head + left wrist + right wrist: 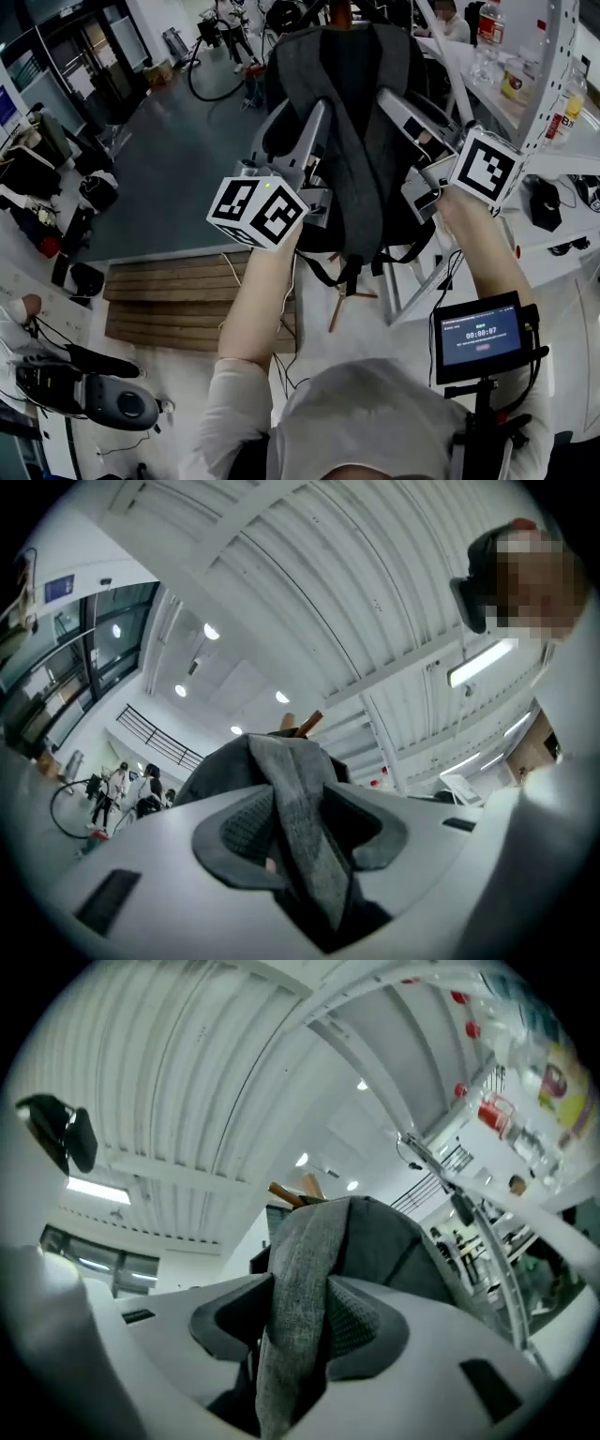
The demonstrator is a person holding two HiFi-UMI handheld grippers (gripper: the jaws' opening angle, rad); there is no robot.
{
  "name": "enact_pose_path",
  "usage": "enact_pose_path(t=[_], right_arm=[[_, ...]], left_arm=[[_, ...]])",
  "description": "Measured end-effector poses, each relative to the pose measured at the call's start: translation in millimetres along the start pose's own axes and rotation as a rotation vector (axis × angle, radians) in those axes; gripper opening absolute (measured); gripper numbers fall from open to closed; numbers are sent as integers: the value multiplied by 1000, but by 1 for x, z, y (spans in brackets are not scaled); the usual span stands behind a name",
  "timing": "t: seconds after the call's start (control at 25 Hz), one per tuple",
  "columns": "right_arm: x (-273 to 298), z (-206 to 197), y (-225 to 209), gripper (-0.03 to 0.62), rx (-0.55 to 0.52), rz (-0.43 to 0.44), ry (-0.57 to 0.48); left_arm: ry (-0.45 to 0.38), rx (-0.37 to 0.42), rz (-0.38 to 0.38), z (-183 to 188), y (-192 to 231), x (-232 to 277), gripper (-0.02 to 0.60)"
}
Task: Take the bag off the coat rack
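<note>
A dark grey backpack (347,112) hangs on the wooden coat rack (339,11), facing me in the head view. My left gripper (309,117) reaches up along its left side and my right gripper (392,101) along its right side. In the left gripper view a grey shoulder strap (300,799) runs between the jaws of the left gripper (302,834), pinched by the pads. In the right gripper view the other strap (298,1279) is pinched between the pads of the right gripper (296,1321). Wooden pegs (291,1192) poke out above the bag.
A white shelf frame (553,66) with bottles (511,80) stands close on the right. The rack's wooden feet (347,300) rest beside a low wooden platform (178,300). A small screen (480,336) rides on my right forearm. A black machine (103,394) sits at the lower left. People (230,28) stand far back.
</note>
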State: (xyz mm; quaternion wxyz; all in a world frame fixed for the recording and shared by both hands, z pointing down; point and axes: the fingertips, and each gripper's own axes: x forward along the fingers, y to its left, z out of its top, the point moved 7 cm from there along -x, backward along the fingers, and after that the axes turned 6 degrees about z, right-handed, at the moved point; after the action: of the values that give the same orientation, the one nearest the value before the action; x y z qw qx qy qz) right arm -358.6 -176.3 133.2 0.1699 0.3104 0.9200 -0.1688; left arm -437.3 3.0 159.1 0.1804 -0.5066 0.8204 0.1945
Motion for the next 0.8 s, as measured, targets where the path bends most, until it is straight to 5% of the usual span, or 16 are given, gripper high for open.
enact_pose_path(t=[0.16, 0.32, 0.6, 0.8], right_arm=[[-10, -3, 6, 163, -97, -144, -50], [-17, 14, 18, 158, -216, -127, -176], [-15, 47, 32, 152, -489, -98, -260], [-8, 75, 37, 144, -562, -89, -297]], left_arm=[[-78, 39, 48, 2, -8, -3, 137], [-181, -22, 2, 18, -10, -3, 99], [-337, 268, 56, 50, -30, 13, 87], [-378, 272, 20, 73, -40, 31, 84]])
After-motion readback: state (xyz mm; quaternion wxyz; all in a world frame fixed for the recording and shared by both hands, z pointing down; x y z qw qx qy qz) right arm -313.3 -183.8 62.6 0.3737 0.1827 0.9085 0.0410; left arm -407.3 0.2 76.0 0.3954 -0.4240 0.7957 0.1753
